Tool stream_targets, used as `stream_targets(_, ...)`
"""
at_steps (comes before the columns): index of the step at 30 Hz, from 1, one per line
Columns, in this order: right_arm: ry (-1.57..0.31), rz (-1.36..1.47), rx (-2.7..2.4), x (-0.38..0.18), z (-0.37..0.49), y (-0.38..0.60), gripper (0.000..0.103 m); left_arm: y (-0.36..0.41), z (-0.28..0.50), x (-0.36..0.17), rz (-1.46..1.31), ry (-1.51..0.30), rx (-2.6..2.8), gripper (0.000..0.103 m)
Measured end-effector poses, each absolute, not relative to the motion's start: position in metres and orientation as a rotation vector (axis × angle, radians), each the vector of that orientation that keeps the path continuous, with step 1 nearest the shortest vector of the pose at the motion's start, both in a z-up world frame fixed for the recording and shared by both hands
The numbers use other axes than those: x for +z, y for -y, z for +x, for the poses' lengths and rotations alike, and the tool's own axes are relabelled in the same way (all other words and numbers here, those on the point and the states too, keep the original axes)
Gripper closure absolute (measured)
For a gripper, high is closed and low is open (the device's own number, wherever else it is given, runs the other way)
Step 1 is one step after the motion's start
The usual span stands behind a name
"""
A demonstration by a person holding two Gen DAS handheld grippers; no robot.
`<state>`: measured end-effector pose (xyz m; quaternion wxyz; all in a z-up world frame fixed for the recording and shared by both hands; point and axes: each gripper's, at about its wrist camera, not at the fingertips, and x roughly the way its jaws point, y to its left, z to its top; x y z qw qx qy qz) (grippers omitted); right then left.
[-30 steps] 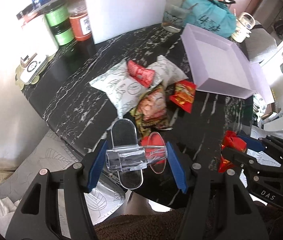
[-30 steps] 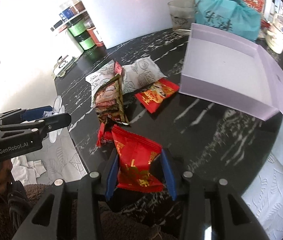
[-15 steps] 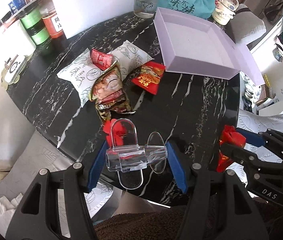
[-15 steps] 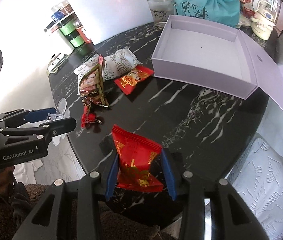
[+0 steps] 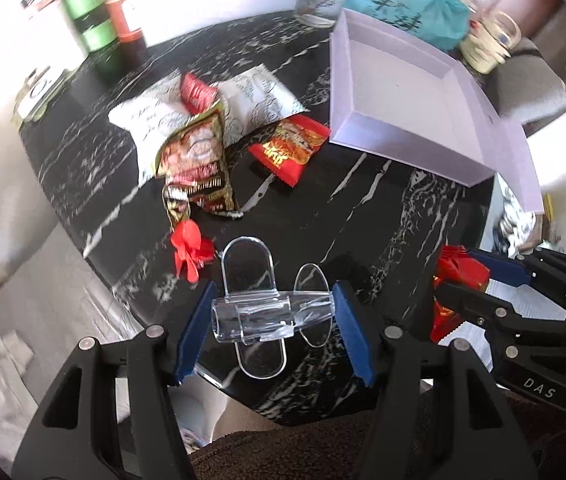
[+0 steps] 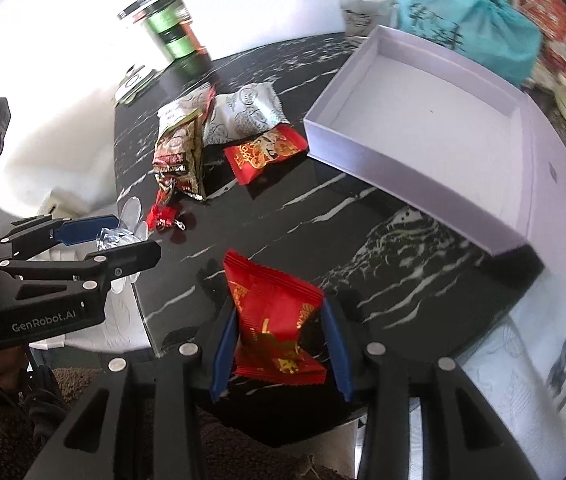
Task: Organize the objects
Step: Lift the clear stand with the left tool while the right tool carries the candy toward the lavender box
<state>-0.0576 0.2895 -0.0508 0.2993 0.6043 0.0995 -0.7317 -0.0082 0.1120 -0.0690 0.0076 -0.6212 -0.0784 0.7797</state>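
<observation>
A clear plastic clip-like stand (image 5: 261,316) is pinched crosswise between the blue pads of the left gripper (image 5: 273,326), jaws closed in on it, held over the near edge of the black marble-patterned table (image 5: 363,216). A red foil snack packet (image 6: 279,320) is clamped upright in the right gripper (image 6: 281,338), jaws narrowed snug against its sides, also above the near edge. Further back, an open lavender cardboard box (image 6: 423,128) is seen with nothing inside, its lid folded out flat to the right. Just left of the box, a second red packet (image 5: 289,146), two white printed pouches (image 5: 255,100) and a brown-gold snack bag (image 5: 197,160) are piled together. A small crumpled red thing (image 5: 187,244) is lying nearer, probably a wrapper, kinda blurry.
</observation>
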Motion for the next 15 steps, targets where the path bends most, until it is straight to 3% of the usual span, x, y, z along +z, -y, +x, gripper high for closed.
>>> stream_targets(15,-0.475,1.422,-1.693,-0.048,-0.092,-0.289,0.061,-0.137,0.012,-0.072,-2.086,0.568,2.601,0.044)
